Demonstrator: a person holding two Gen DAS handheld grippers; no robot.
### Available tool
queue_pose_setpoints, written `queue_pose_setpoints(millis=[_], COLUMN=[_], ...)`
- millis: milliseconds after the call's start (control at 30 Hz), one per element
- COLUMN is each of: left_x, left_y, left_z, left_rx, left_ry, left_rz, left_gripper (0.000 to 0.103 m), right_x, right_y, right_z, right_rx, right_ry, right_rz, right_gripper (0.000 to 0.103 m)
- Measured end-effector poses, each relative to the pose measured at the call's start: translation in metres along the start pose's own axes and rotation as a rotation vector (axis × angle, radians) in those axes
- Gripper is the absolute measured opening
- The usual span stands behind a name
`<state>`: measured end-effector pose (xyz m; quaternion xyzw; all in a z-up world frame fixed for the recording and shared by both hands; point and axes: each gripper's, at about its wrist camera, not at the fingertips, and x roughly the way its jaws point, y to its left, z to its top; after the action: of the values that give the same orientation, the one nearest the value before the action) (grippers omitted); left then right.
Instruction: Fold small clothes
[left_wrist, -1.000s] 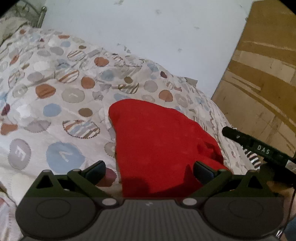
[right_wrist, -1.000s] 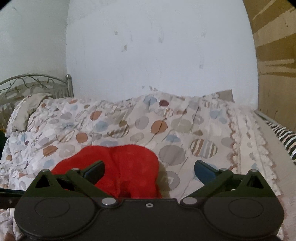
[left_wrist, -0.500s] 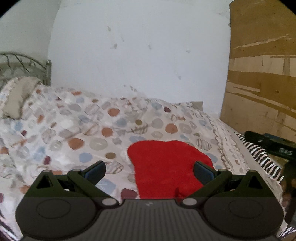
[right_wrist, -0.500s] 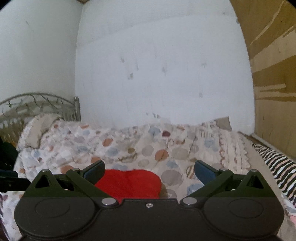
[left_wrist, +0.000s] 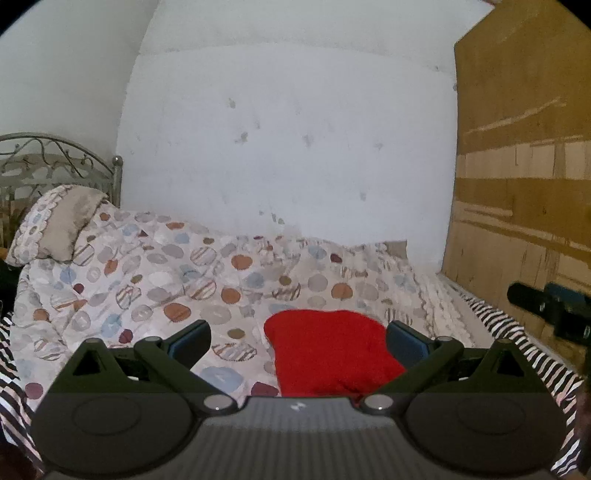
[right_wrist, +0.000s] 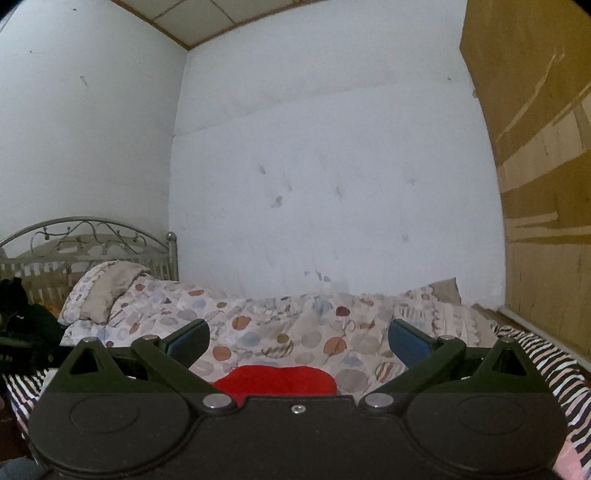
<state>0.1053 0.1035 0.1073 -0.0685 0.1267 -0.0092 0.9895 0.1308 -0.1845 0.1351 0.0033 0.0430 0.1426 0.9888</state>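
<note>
Left wrist view: left gripper (left_wrist: 297, 338) hovering spread wide, empty; red garment (left_wrist: 328, 350) lying compact on spotted quilt (left_wrist: 177, 280). Likely soft, light, limp; pinching an outer edge seems best.

Right wrist view: right gripper (right_wrist: 297, 338) hanging likewise agape, gripping nothing, garment (right_wrist: 277, 380) sitting below.

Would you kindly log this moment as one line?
left gripper: open, empty | right gripper: open, empty | red garment: lying on spotted duvet, untouched

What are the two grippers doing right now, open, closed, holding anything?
Left gripper: open, empty, above the red cloth on the bed.
Right gripper: open, empty, raised off the cloth.
</note>
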Motion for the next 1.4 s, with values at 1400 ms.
queue_pose_setpoints(millis=[1400], left_x=[-0.059], left_y=[-0.021], left_z=[-0.13], left_rx=[0.043], left_ry=[0.154], left_rz=[0.005], left_gripper=[0.102], right_x=[-0.133], right_y=[0.022], right_z=[-0.113], right_rx=[-0.011], right_ry=[0.141], right_rz=[-0.143], right_gripper=[0.103])
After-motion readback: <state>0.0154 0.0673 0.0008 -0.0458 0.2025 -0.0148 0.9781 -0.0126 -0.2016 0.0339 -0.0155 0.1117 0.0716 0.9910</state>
